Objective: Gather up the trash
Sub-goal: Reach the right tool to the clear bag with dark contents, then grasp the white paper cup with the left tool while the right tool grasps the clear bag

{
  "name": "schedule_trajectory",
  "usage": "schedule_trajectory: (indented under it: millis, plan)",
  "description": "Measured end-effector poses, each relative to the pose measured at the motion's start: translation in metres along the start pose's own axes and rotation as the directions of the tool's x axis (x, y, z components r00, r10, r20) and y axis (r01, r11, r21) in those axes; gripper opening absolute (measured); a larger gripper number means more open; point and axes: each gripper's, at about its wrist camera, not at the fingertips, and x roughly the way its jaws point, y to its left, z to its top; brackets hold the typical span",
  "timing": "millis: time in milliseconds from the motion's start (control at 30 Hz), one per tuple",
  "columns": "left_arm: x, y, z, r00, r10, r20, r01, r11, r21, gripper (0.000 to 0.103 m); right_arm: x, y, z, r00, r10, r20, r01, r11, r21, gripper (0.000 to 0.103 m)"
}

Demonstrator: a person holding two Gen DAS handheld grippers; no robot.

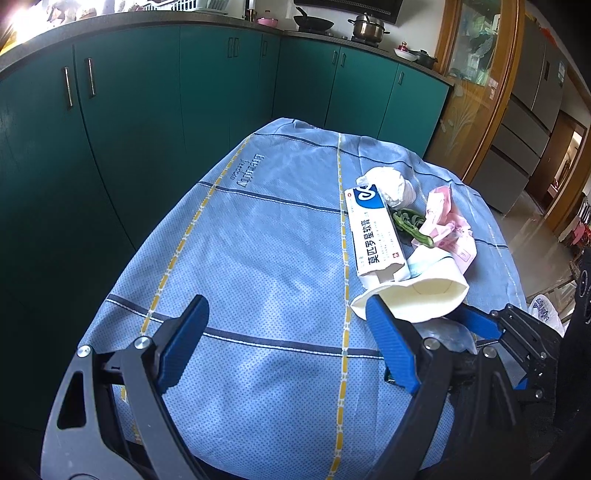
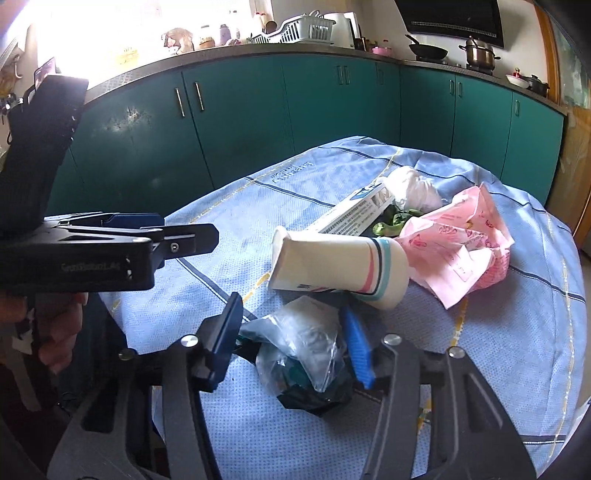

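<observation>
Trash lies on a table with a blue checked cloth (image 1: 258, 236): a tipped paper cup (image 2: 332, 267), a white medicine box (image 1: 375, 232), a crumpled white tissue (image 1: 391, 184), green vegetable scraps (image 1: 410, 223), pink wrappers (image 2: 461, 247) and a crumpled clear plastic bag (image 2: 306, 354). My right gripper (image 2: 291, 332) is open with its fingers either side of the plastic bag. My left gripper (image 1: 288, 332) is open and empty over bare cloth, its right finger (image 1: 391, 343) beside the cup (image 1: 413, 295).
Teal kitchen cabinets (image 1: 147, 110) curve around behind the table. Pots and pans (image 1: 365, 26) stand on the counter. A wooden glass-door cabinet (image 1: 476, 74) and a fridge (image 1: 528, 107) are at the right. The left gripper's body (image 2: 92, 254) shows at the left of the right wrist view.
</observation>
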Motion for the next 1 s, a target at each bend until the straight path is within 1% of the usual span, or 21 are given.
schedule_trajectory:
  millis: [133,233,367,467,500,533,600,633,667,767,867,933,1000]
  plan:
    - [0.002,-0.001,-0.002,1.000,0.000,-0.006,0.000,1.000,0.002,0.087,-0.010,-0.006,-0.003,1.000,-0.009,0.000,0.009,1.000,-0.001,0.046]
    - [0.003,-0.001,-0.003,1.000,0.001,-0.009,-0.001,1.000,0.004,0.087,-0.018,-0.017,-0.006,0.999,-0.036,-0.009,0.037,0.999,0.007,0.046]
    - [0.003,-0.002,-0.003,1.000,0.003,-0.008,-0.003,1.000,0.004,0.087,-0.030,-0.037,-0.011,0.994,-0.112,-0.012,0.113,0.993,0.036,0.046]
    - [0.004,0.000,-0.003,1.000,0.002,-0.010,-0.002,1.000,-0.002,0.087,-0.041,-0.059,-0.014,0.981,-0.195,-0.016,0.196,0.976,0.098,0.046]
    - [0.004,0.000,-0.003,1.000,0.001,-0.011,-0.001,1.000,-0.002,0.087,-0.045,-0.069,-0.015,0.976,-0.218,-0.019,0.219,0.967,0.134,0.046]
    - [0.004,0.000,-0.003,1.000,-0.002,-0.011,0.002,1.000,-0.002,0.087,-0.047,-0.075,-0.016,0.974,-0.224,-0.018,0.224,0.962,0.156,0.048]
    - [0.003,-0.002,-0.004,1.000,-0.012,-0.009,0.012,1.000,0.004,0.087,-0.051,-0.082,-0.017,0.973,-0.232,-0.006,0.228,0.955,0.189,0.058]
    - [0.003,-0.003,-0.004,1.000,-0.019,-0.006,0.019,1.000,0.008,0.087,-0.053,-0.084,-0.017,0.971,-0.238,0.005,0.232,0.952,0.202,0.066]
    - [0.002,-0.005,-0.005,1.000,-0.029,-0.001,0.029,0.999,0.013,0.089,-0.055,-0.086,-0.017,0.970,-0.242,0.012,0.234,0.949,0.213,0.071]
    - [0.000,-0.011,-0.005,0.998,-0.061,0.008,0.061,0.998,0.033,0.090,-0.058,-0.090,-0.017,0.964,-0.265,0.021,0.253,0.939,0.234,0.075]
    - [0.003,-0.023,-0.003,0.993,-0.120,-0.004,0.120,0.991,0.054,0.094,-0.066,-0.101,-0.018,0.959,-0.283,0.032,0.264,0.925,0.275,0.078]
    - [0.010,-0.038,0.000,0.990,-0.136,-0.028,0.138,0.986,0.092,0.094,-0.071,-0.109,-0.020,0.955,-0.293,0.035,0.269,0.915,0.301,0.080]
    - [0.013,-0.053,0.002,0.989,-0.145,-0.032,0.148,0.980,0.132,0.094,-0.074,-0.113,-0.022,0.953,-0.302,0.034,0.276,0.908,0.316,0.081]
